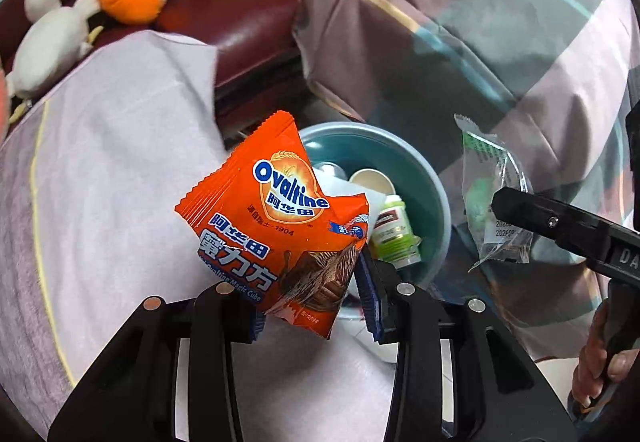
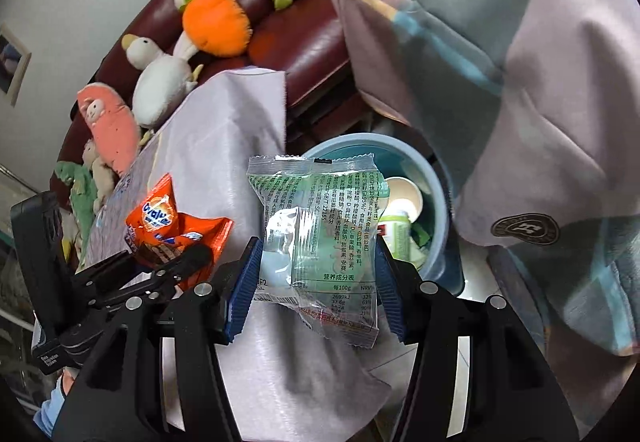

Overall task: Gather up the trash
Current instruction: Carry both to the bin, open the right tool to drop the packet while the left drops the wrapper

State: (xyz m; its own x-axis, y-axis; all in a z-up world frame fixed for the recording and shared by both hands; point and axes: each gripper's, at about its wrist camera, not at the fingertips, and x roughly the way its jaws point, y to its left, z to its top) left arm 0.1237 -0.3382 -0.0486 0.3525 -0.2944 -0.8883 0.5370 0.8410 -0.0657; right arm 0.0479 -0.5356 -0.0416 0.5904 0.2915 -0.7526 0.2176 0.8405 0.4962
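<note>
L gripper (image 1: 316, 306) fingers pinching orange Ovaltine wrapper (image 1: 276, 222) at lower corner; R gripper (image 2: 316, 282) fingers pinching clear green-print wrapper (image 2: 320, 238) mid-body. Both just above teal bin (image 1: 428, 178) rim. Prob. light, crinkly, slippery film; grip flat seam edge.

The orange wrapper (image 1: 276, 226) hides part of the bin (image 1: 436, 210); the bin's contents are partly covered.

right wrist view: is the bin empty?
No. The blue bin already holds a paper cup and a green-labelled bottle, seen behind the clear wrapper in the right gripper.
</note>
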